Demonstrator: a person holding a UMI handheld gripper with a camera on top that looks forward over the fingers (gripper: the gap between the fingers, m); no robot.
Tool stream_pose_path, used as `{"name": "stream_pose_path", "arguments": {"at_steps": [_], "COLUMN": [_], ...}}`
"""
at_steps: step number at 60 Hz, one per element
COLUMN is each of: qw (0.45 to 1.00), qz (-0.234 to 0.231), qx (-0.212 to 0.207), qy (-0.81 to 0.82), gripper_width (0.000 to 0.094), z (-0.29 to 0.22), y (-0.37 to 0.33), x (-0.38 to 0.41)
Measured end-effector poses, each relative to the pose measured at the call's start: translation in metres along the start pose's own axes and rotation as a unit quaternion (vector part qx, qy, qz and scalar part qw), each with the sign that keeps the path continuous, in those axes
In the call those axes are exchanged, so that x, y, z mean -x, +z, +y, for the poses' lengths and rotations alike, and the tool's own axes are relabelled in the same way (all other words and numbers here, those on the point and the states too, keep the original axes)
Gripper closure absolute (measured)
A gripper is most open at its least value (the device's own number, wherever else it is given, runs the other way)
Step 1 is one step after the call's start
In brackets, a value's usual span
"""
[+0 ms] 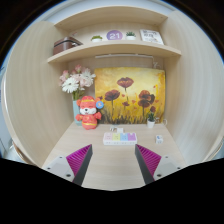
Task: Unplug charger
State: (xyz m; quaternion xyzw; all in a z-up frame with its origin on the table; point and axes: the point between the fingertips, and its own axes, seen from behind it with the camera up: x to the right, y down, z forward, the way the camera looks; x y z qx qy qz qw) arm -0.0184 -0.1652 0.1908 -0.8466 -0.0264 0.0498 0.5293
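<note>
The gripper point(113, 165) is spread wide, nothing between its two pink pads point(79, 158) — only bare tabletop point(110, 170). No charger can be made out for certain; a small dark shape point(151, 119) at the painting's lower right corner may be it, but it is too small to tell. Beyond the fingers lies one pale box point(118, 137) with coloured spots. Behind it stand one red figure point(89, 112), one vase of flowers point(76, 84) and one poppy painting point(128, 95). Two shelves point(110, 50) above carry several small items — a dark box point(66, 44), a round clock point(113, 35), others unclear.
</note>
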Motion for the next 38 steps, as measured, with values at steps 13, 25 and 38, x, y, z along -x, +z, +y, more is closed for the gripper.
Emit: {"name": "stream_pose_path", "arguments": {"at_steps": [13, 25, 38], "qw": [1.000, 1.000, 1.000], "qz": [-0.019, -0.019, -0.023], "qx": [-0.009, 0.000, 0.014], "qy": [-0.021, -0.022, -0.015], "gripper_width": [0.0066, 0.0069, 0.0076], "z": [0.005, 0.015, 0.027], "y": [-0.027, -0.039, -0.044], "x": [0.030, 0.037, 0.044]}}
